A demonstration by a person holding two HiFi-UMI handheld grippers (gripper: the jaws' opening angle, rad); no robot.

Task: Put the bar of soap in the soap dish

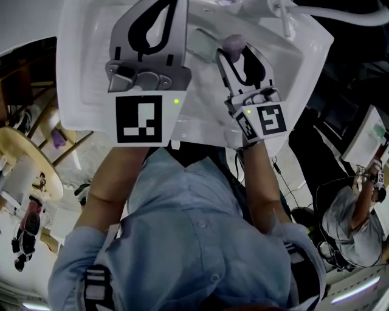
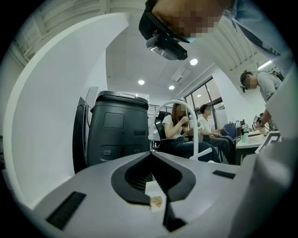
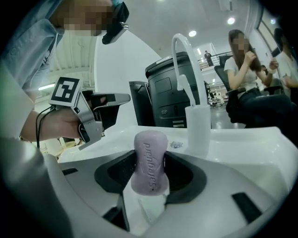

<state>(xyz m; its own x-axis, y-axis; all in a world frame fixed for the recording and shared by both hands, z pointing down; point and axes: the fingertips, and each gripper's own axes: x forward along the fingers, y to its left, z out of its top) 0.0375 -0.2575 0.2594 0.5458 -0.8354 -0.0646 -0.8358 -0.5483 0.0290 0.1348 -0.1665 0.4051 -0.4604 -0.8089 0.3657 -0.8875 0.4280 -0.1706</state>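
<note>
A mauve bar of soap (image 3: 150, 162) stands upright between the jaws of my right gripper (image 3: 150, 158), which is shut on it. From the head view the soap (image 1: 233, 44) shows at that gripper's (image 1: 236, 53) tips, over the white sink (image 1: 85, 73). A pale rectangular thing (image 1: 202, 44) that may be the soap dish lies on the sink, just left of the soap. My left gripper (image 1: 167, 9) hovers over the sink's left half, jaws together on nothing. Its own view shows its tips (image 2: 150, 155) meeting, pointing out into the room.
A white arched faucet (image 3: 179, 51) rises behind the soap from a white post (image 3: 198, 128). A black bin (image 2: 118, 130) stands beyond the sink. Seated people (image 2: 179, 128) are further back. A round wooden table (image 1: 24, 158) is on the floor to the left.
</note>
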